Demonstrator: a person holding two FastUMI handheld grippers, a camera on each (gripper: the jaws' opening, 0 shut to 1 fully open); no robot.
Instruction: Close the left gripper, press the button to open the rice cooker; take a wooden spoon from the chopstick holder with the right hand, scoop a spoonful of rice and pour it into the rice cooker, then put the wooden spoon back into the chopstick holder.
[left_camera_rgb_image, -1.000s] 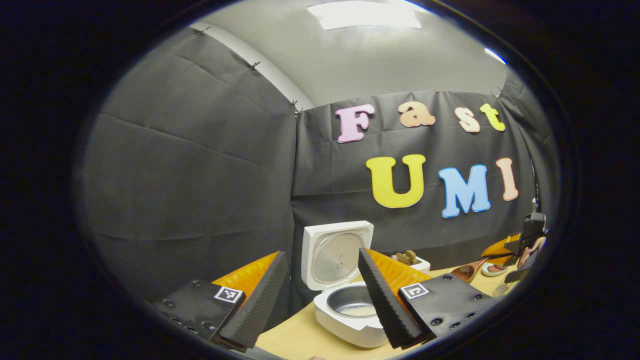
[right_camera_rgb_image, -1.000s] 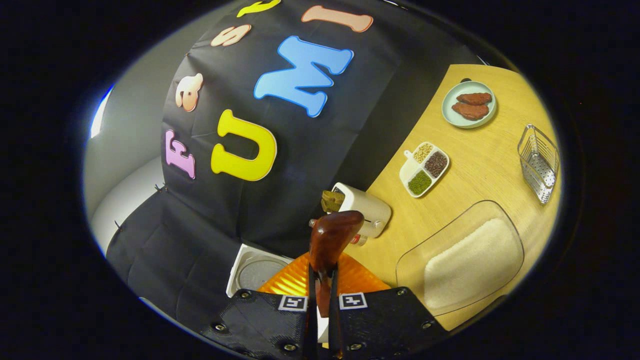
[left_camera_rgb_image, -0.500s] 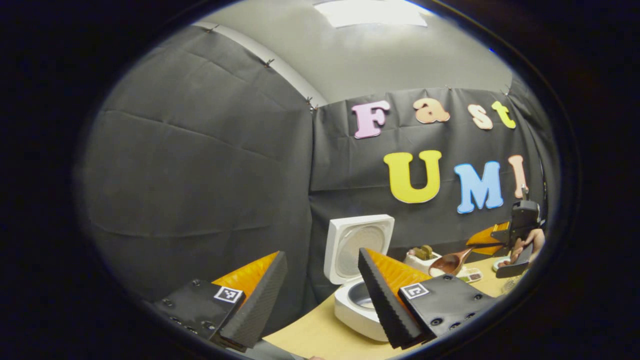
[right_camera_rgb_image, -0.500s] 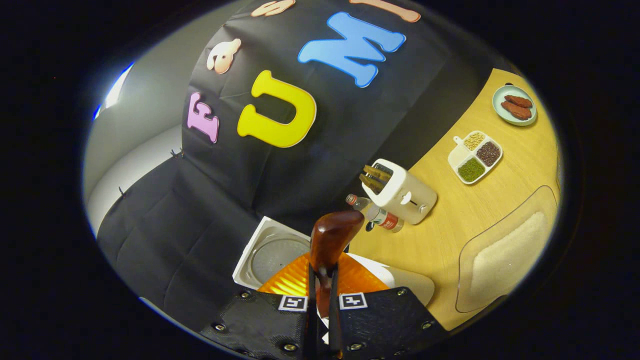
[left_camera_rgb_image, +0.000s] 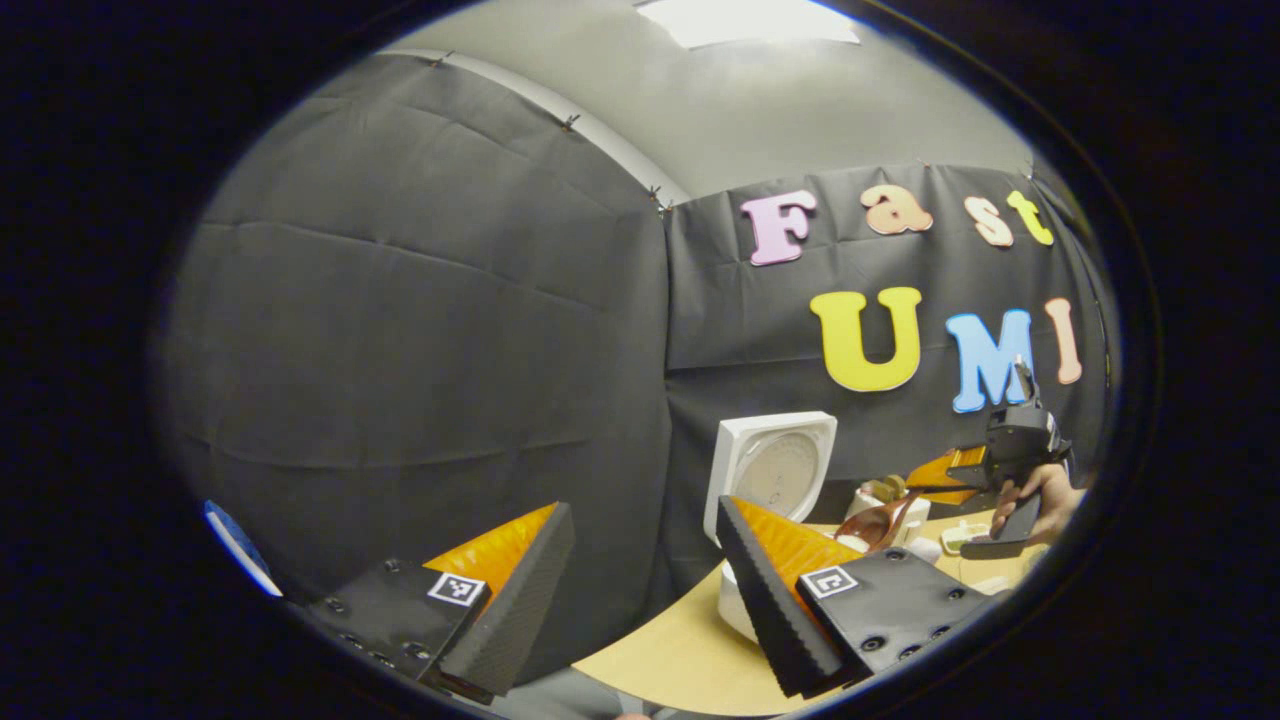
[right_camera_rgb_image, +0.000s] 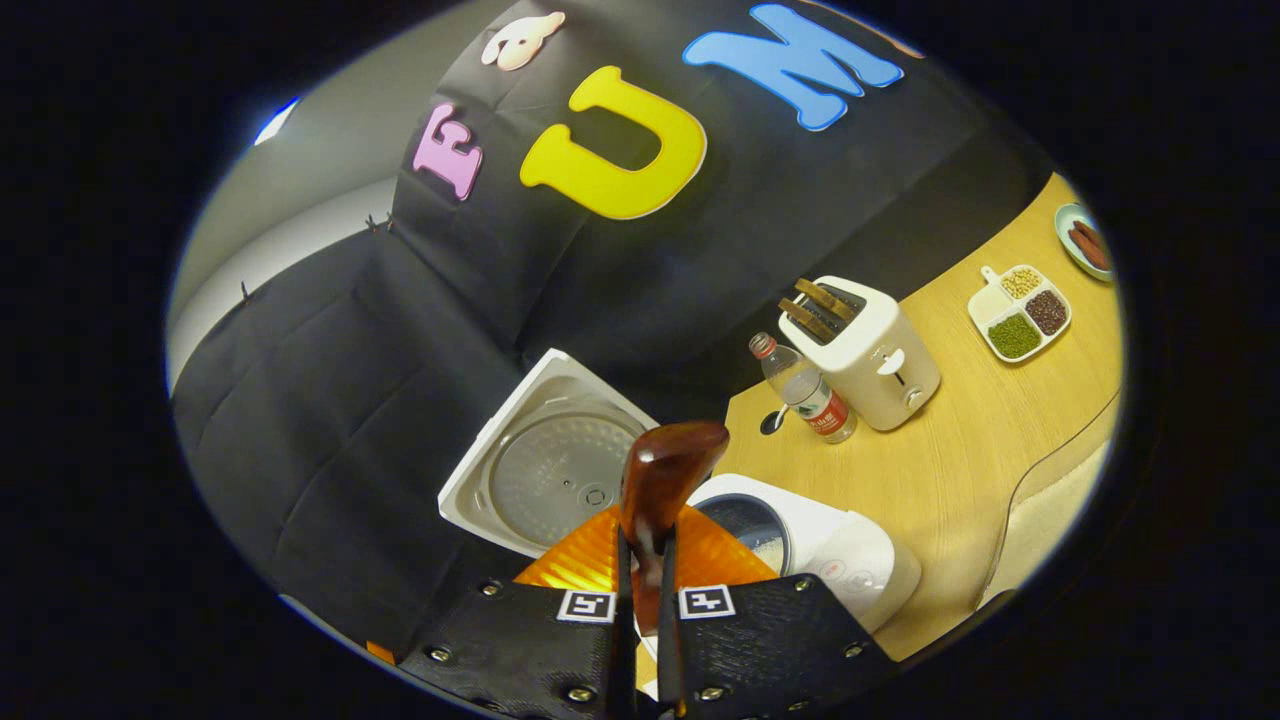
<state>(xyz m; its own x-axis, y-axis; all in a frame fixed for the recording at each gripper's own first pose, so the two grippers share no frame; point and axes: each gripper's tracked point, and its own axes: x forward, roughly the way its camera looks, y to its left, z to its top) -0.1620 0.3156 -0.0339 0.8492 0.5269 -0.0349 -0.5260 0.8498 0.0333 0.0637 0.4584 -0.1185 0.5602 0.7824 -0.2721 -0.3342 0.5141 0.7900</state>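
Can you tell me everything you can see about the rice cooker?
The rice cooker is white and rounded, and looks like smooth plastic. It sits on the light wooden table. Its square lid is open and stands up toward the black wall, showing a round silvery plate inside. The dark inner pot has a little pale rice at the bottom. Small buttons sit on the front. The right gripper holds a brown wooden spoon in front of it; I cannot tell if they touch.

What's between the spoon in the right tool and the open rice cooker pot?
Nothing visible. The wooden spoon, clamped in the right tool, sits above the rice cooker; its lid stands open behind, and the bottle and toaster stand off to the side.
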